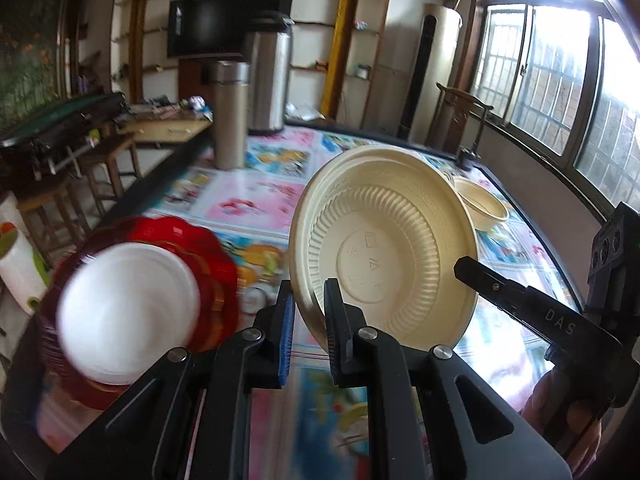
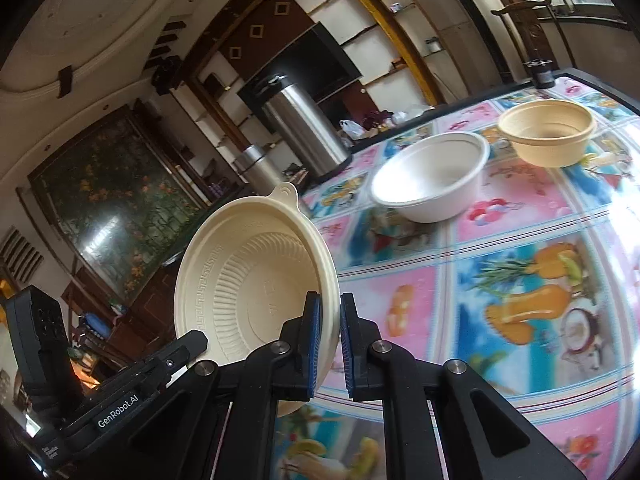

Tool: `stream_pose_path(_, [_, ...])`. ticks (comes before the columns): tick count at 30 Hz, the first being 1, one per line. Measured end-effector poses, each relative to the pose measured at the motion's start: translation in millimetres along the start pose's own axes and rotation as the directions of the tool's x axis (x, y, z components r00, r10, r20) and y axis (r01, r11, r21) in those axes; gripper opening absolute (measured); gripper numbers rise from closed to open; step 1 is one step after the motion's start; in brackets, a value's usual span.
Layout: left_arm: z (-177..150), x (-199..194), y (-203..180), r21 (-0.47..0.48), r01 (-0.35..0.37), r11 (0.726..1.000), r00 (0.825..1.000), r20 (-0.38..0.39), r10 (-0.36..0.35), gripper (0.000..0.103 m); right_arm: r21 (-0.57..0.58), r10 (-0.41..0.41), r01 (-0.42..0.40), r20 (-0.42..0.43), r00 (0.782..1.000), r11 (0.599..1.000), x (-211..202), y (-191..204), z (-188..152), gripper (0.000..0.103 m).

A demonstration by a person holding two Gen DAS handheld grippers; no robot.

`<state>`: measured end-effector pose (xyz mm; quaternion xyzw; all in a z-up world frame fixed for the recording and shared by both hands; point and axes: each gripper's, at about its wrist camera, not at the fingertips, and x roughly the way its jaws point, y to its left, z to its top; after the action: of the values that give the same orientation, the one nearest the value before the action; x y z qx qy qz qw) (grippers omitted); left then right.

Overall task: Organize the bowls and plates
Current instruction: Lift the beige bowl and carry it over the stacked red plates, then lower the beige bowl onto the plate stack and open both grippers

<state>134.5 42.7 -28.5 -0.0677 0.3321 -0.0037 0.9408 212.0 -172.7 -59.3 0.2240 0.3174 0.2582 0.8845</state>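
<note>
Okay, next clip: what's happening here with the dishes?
A person holds a claw in each hand over a table with a colourful fruit-print cover. Both the left claw and the right claw grip the rim of one cream ribbed plastic plate, held up on edge above the table. To the left sits a red scalloped plate with a white dish on it. A white round bowl and a cream bowl wait farther back.

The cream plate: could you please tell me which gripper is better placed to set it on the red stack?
Left, probably. The left gripper pinches the plate, and the red stack lies just beside it; the right gripper faces the white bowl instead.
</note>
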Motion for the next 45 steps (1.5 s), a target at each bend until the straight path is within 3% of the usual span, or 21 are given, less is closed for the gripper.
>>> stream_pose_path(7, [1,-21,33,-0.017,-0.056,0.998,0.997,0.057,0.057,0.012,0.012,0.076,-0.076,-0.011,0.997,0.997,27,32,-9,0.010])
stream_pose_path(18, [0,-27,87,-0.097,-0.146,0.985,0.985,0.075,0.154,0.012,0.018,0.156,-0.155,-0.066,0.985,0.988,76,78,-21,0.010])
stream_pose_path(32, [-3,-22,126,-0.143,-0.190,0.971,0.977,0.069,0.202,0.012,0.033,0.173,-0.170,-0.112,0.979,0.985,114,107,-31,0.012])
stream_pose_path(45, [-10,-2,143,-0.169,-0.220,0.961,0.975,0.004,0.223,0.012,0.034,0.158,-0.154,-0.163,0.974,0.987,134,111,-35,0.013])
